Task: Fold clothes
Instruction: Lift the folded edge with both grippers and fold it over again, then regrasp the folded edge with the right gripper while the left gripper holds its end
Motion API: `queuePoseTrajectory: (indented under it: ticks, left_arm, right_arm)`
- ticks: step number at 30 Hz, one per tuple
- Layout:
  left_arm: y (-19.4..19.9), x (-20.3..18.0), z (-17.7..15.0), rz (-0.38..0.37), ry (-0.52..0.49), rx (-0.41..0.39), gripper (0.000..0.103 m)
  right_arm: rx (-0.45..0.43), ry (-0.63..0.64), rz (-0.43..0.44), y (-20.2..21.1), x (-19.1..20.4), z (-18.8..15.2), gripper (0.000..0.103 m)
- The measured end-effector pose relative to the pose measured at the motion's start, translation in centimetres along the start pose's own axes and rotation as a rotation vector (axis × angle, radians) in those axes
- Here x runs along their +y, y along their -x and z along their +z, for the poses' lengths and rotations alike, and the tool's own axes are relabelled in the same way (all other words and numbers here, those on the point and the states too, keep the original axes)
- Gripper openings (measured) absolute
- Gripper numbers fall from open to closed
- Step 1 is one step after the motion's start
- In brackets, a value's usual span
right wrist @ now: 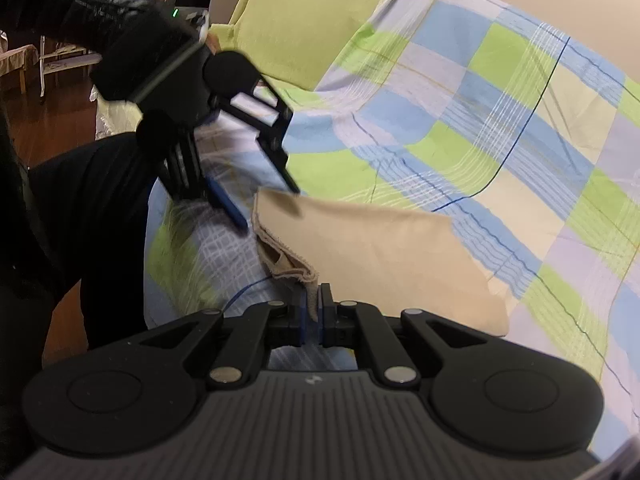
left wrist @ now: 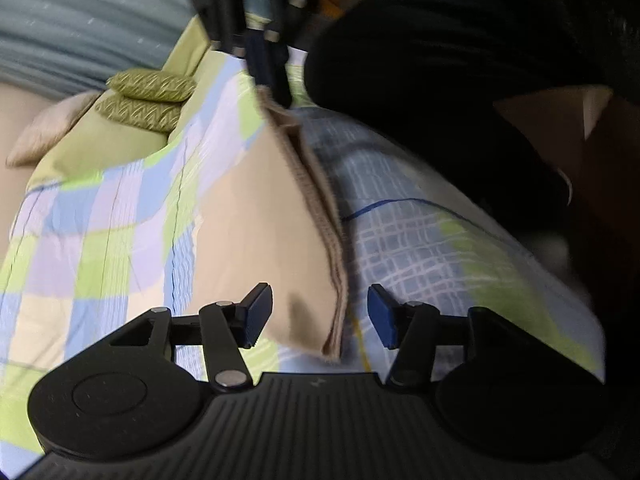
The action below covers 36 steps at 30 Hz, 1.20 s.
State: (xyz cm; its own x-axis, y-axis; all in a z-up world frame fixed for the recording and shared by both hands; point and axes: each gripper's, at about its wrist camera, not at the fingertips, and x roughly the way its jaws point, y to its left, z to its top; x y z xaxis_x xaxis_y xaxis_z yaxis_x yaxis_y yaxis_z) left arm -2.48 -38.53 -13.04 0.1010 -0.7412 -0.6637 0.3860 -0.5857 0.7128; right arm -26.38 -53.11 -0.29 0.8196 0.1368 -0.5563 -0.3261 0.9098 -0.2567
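A folded tan cloth [right wrist: 380, 248] lies on the checked sheet [right wrist: 500, 92] covering a green sofa [right wrist: 304, 28], close to the seat's front edge. Its long axis runs along that edge, from one tool to the other, with the ribbed hem [left wrist: 334, 240] on the front side. The right tool [right wrist: 314, 304] is pressed together, pinching one hem corner. The left tool [left wrist: 320, 312] is spread, its blue pads either side of the cloth's other end without pressing it.
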Motion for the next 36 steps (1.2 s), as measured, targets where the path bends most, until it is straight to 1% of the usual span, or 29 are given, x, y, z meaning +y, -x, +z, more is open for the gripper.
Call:
queuePoseTrajectory:
  ticks: [1,2,4,5,6,9,12,13,14,15,18,22,25,27,29,31,32,33,35,36]
  left_arm:
    - [-0.4,0.0,0.2,0.006,0.000,0.000,0.056]
    - [-0.6,0.0,0.3,0.012,0.000,-0.002,0.054]
    - [-0.9,0.3,0.3,0.021,-0.015,0.011,0.039]
    - [-1.0,0.3,0.2,0.016,-0.020,0.022,0.012]
    - [-1.0,0.4,0.1,0.006,-0.022,0.033,0.005]
    - [-1.5,1.3,0.0,-0.029,0.021,0.038,0.005]
    - [-1.6,2.2,-0.1,-0.061,0.093,0.031,0.004]
    - [-1.4,2.7,-0.1,-0.074,0.117,0.029,0.004]
    - [-1.3,3.0,-0.2,-0.085,0.136,0.026,0.004]
    - [-1.3,3.4,-0.3,-0.097,0.161,0.023,0.004]
    - [-1.3,4.9,-0.9,-0.140,0.250,0.008,0.004]
    - [-0.6,7.4,-2.0,-0.193,0.384,-0.018,0.004]
    - [-0.2,8.6,-3.0,-0.220,0.466,-0.037,0.004]
    - [0.0,8.9,-3.4,-0.233,0.498,-0.046,0.004]
    - [0.2,9.1,-3.6,-0.238,0.515,-0.052,0.004]
    - [0.4,9.0,-3.7,-0.230,0.502,-0.054,0.004]
    - [0.3,8.9,-3.6,-0.222,0.487,-0.053,0.004]
    - [0.2,8.6,-3.4,-0.208,0.460,-0.050,0.005]
    - [0.1,7.4,-2.8,-0.170,0.376,-0.038,0.007]
    - [0.1,6.5,-2.5,-0.149,0.329,-0.030,0.013]
  right_arm:
    - [-0.004,-0.003,-0.001,0.2,-0.1,0.1,0.003]
    - [-0.008,-0.007,-0.003,0.4,-0.1,0.1,0.003]
    - [-0.014,-0.015,-0.008,0.7,-0.3,0.1,0.002]
    - [-0.016,-0.020,-0.011,0.9,-0.4,0.1,0.002]
    - [-0.017,-0.025,-0.015,1.1,-0.4,0.0,0.002]
    - [-0.002,-0.023,-0.029,1.0,-0.2,-0.3,0.002]
    - [0.039,0.033,-0.038,0.5,0.7,-0.5,0.003]
    - [0.059,0.061,-0.042,0.2,1.2,-0.6,0.006]
    - [0.071,0.083,-0.050,0.2,1.5,-0.7,0.015]
    - [0.084,0.105,-0.059,0.1,1.8,-0.9,0.022]
    - [0.117,0.190,-0.096,-0.3,2.9,-1.3,0.029]
    - [0.136,0.289,-0.116,-1.2,4.4,-1.5,0.029]
    - [0.130,0.367,-0.127,-2.2,5.4,-1.5,0.030]
    - [0.125,0.425,-0.137,-3.1,6.1,-1.5,0.031]
    - [0.122,0.489,-0.151,-4.1,6.7,-1.5,0.030]
    - [0.118,0.514,-0.163,-4.6,7.0,-1.2,0.024]
    - [0.117,0.514,-0.168,-4.6,7.0,-1.0,0.010]
    - [0.115,0.514,-0.174,-4.7,7.0,-0.7,0.006]
    - [0.104,0.481,-0.174,-4.4,6.6,-0.2,0.006]
    - [0.097,0.455,-0.170,-4.0,6.3,0.1,0.005]
